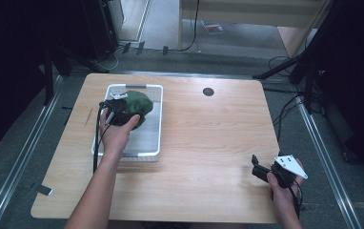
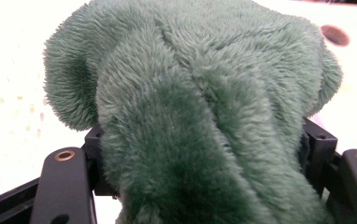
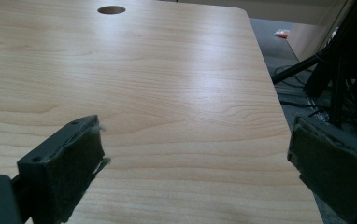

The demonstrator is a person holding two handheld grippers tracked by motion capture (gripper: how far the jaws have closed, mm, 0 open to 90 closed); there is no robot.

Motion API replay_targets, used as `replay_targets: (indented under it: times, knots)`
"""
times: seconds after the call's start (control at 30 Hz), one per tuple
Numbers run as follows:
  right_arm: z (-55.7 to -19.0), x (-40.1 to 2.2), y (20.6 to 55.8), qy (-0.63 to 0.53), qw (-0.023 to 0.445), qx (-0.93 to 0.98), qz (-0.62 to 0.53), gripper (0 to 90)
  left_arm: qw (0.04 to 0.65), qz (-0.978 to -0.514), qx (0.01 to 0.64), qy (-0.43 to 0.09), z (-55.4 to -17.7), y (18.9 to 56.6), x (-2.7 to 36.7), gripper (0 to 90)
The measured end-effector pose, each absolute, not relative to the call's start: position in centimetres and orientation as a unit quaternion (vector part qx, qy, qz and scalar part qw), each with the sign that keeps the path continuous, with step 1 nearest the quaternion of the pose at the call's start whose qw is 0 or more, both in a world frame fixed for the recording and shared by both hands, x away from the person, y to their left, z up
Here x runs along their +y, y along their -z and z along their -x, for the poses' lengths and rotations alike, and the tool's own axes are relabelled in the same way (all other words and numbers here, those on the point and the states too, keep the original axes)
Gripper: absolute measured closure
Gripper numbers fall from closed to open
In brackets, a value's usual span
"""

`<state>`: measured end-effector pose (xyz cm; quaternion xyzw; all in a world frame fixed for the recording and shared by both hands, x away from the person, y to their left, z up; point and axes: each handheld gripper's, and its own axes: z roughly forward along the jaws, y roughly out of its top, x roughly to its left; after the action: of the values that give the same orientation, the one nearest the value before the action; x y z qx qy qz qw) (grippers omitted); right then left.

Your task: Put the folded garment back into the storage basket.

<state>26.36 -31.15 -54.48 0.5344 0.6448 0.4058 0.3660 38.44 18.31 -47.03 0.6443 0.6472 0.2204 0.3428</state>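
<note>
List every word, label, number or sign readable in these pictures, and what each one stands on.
None can be read: the green plush cloth, white basket, wooden table and both grippers, left and right, bear no legible text.
The flat item on the floor beyond the table: any print is too small and blurred.

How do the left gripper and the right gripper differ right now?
The left gripper is over the white tray, while the right gripper is near the table's right front corner. The left gripper's jaws have green plush fabric bunched between them; the right gripper's jaws stand wide apart with nothing between them, over bare wood. Both are black, hand-held and trail a cable.
</note>
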Motion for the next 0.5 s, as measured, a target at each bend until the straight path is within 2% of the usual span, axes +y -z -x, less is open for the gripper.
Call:
replay_targets:
  times: [0.33,0.5]
  knots:
    - [-26.4,-31.2,54.5,-0.406,0.365,0.646,-0.533,3.8,0.292,-0.664,0.664,-0.183,-39.8,48.6,18.3,27.7]
    - [-26.4,-31.2,54.5,-0.406,0.365,0.647,-0.533,3.9,0.282,-0.666,0.668,-0.175,-40.0,48.9,18.2,21.2]
